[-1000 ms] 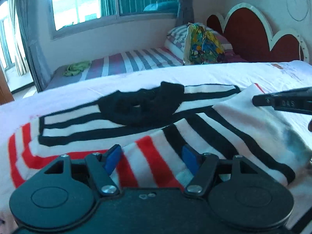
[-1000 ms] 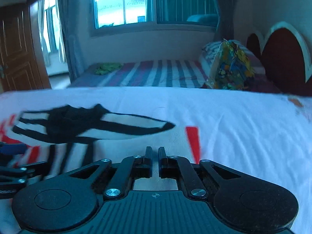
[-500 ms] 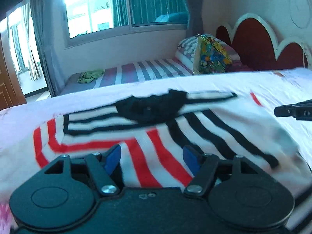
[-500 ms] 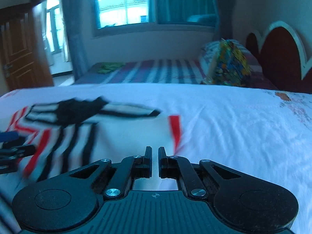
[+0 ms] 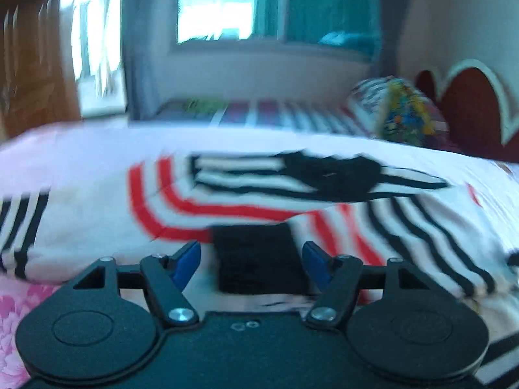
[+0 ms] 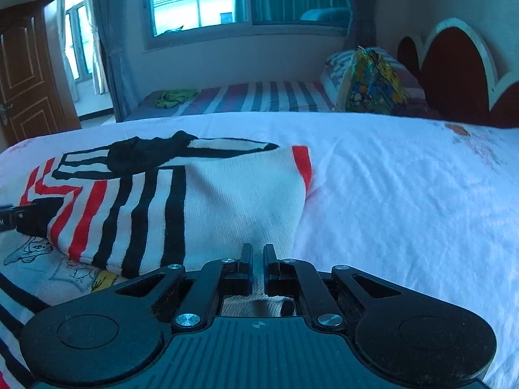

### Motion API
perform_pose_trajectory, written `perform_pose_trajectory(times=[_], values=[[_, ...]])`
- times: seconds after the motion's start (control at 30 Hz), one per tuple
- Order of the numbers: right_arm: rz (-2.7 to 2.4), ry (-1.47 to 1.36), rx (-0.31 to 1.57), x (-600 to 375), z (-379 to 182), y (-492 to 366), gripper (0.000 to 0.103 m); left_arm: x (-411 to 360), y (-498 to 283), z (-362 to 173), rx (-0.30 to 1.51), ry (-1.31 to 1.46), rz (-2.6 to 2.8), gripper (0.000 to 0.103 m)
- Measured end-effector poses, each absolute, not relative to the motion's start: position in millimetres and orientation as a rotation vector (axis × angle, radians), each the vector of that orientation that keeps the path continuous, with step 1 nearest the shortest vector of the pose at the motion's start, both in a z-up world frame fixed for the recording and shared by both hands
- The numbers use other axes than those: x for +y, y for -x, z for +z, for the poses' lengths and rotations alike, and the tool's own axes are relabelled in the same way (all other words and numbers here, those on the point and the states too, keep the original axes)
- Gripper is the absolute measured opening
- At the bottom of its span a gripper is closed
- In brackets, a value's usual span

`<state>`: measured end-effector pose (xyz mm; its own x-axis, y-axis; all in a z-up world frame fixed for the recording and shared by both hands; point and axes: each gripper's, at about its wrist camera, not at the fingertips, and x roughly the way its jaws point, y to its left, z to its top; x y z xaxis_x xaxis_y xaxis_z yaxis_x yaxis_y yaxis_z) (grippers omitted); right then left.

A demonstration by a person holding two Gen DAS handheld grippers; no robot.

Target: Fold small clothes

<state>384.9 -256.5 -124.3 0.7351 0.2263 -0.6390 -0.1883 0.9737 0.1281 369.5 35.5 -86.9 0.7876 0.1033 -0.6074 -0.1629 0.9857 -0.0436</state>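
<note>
A small white sweater (image 6: 201,201) with black and red stripes and a black collar (image 6: 146,154) lies partly folded on the white bed sheet (image 6: 405,201). My right gripper (image 6: 258,267) is shut on a white edge of the sweater and pulls it taut. In the blurred left wrist view the sweater (image 5: 259,201) lies just ahead of my left gripper (image 5: 251,259). Its blue fingertips (image 5: 186,261) stand wide apart over a black patch (image 5: 259,259), holding nothing. The left gripper also shows at the far left of the right wrist view (image 6: 13,215).
A second bed (image 6: 253,97) with a striped cover, a green cloth (image 6: 175,97) and a colourful pillow (image 6: 369,84) stands behind. A red headboard (image 6: 454,71) is at the right, a wooden door (image 6: 22,74) at the left. Another printed garment (image 6: 58,275) lies under the sweater.
My right gripper has pulled the sweater's edge towards me and to the left, folding the side over. My left gripper has swung left and stayed open. The left wrist view is now blurred.
</note>
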Motion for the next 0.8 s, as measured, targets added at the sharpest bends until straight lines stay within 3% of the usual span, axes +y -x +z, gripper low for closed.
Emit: perform_pose_trajectory(times=[0.03,0.2,0.27,0.3,0.47,0.57,0.67,0.73,0.8], values=[[0.216,-0.071,0.713,-256.1,-124.9,-384.5,0.003,48.2,-376.5,-89.2,0.677,0.152,0.135,0.044],[0.177,-0.131,0.717,-249.6,-123.9,-384.1,0.003,82.6,-414.4,-101.2,0.746,0.321,0.013,0.041],[0.163,-0.132,0.719,-245.6,-125.8,-386.7,0.003,85.6,-422.5,-102.2,0.743,0.317,0.003,0.013],[0.155,-0.131,0.725,-243.5,-126.7,-389.1,0.003,86.3,-426.5,-101.4,0.739,0.289,-0.004,0.009],[0.145,-0.145,0.732,-236.5,-126.2,-391.6,0.003,78.8,-426.6,-79.1,0.629,0.147,-0.036,0.009],[0.142,-0.134,0.738,-230.4,-131.5,-389.6,0.003,77.8,-433.9,-86.9,0.669,0.103,-0.035,0.009],[0.129,-0.119,0.734,-226.7,-133.9,-388.2,0.003,76.4,-433.4,-107.0,0.701,0.049,-0.031,0.024],[0.135,-0.127,0.735,-226.4,-128.2,-388.0,0.003,69.2,-419.4,-94.9,0.679,-0.036,0.087,0.071],[0.168,-0.126,0.699,-221.1,-121.3,-384.5,0.003,54.3,-391.5,-77.4,0.550,-0.075,0.107,0.071]])
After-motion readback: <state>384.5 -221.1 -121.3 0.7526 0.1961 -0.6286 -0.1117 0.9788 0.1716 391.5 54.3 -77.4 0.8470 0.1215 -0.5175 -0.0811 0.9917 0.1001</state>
